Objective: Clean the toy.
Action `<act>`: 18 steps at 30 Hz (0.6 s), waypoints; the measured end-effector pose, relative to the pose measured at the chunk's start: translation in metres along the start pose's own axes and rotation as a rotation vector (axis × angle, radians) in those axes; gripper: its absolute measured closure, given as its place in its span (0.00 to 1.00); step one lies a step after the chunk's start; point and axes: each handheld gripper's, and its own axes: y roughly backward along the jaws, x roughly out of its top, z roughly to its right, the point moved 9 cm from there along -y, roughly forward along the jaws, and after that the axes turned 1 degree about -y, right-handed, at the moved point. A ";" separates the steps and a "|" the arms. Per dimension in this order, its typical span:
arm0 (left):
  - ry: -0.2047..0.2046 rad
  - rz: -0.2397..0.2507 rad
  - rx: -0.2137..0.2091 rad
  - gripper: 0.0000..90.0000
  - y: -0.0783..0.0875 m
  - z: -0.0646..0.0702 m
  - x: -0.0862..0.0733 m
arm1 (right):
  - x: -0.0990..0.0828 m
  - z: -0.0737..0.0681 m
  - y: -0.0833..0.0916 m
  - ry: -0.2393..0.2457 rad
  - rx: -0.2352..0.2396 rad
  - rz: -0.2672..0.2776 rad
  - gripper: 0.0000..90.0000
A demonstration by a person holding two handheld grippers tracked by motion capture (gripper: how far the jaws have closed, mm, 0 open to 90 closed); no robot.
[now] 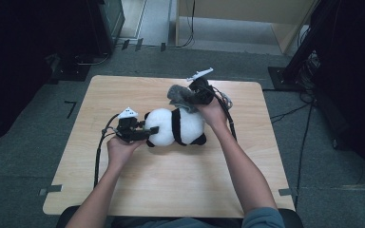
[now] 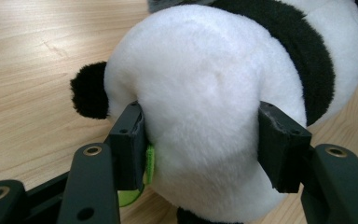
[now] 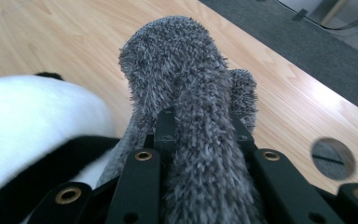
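The left gripper (image 2: 200,144) is clamped on the white head of the panda (image 1: 178,126), which lies on the wooden surface (image 1: 171,185). The right gripper (image 3: 200,135) pinches a grey sock (image 3: 186,84) tight, just beside the panda's body.

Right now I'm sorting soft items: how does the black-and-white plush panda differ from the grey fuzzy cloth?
The black-and-white plush panda is plump and rests on the table; the grey fuzzy cloth is thin, limp and lifted. The left gripper clamps the panda's head; the right gripper pinches the cloth. Both are soft.
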 end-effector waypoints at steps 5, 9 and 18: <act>0.000 0.003 -0.001 0.46 0.000 0.000 0.000 | -0.014 0.022 0.010 -0.050 -0.010 -0.006 0.81; 0.003 0.001 -0.003 0.46 0.000 -0.001 0.000 | -0.025 0.037 0.017 -0.061 -0.045 -0.010 0.82; 0.005 0.004 -0.002 0.46 0.000 -0.001 0.000 | -0.044 0.057 0.025 -0.097 -0.074 -0.040 0.82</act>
